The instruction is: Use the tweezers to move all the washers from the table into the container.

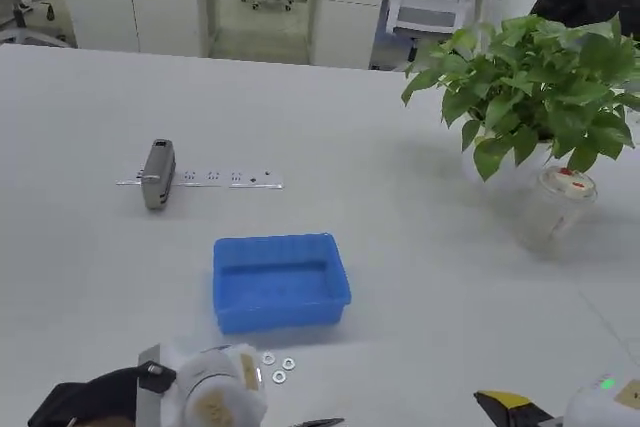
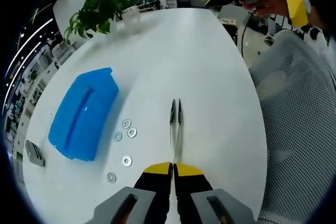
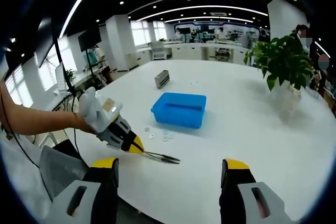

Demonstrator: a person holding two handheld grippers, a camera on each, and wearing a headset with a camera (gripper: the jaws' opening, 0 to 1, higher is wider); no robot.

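Sitting empty, as far as I can judge, the blue container point(image 2: 84, 114) has five washers point(image 2: 126, 161) beside it on the table point(image 2: 210, 66). The left gripper point(image 2: 172, 167) clamps the tweezers point(image 2: 175, 124) nearby. The right gripper point(image 3: 170, 164) gapes, holding nothing.

The tweezers point(image 2: 176, 124), slim and dark with both arms drawn nearly together, are clamped by the rear end in the left gripper point(image 2: 172, 167) and are pointed out over the white table point(image 1: 450, 277) close to its near edge. Five small silver washers point(image 2: 126, 161) are laid flat and loosely scattered between that edge and the container point(image 1: 280, 313). The container, a blue rectangular open-topped tray, is set upright just beyond the washers.
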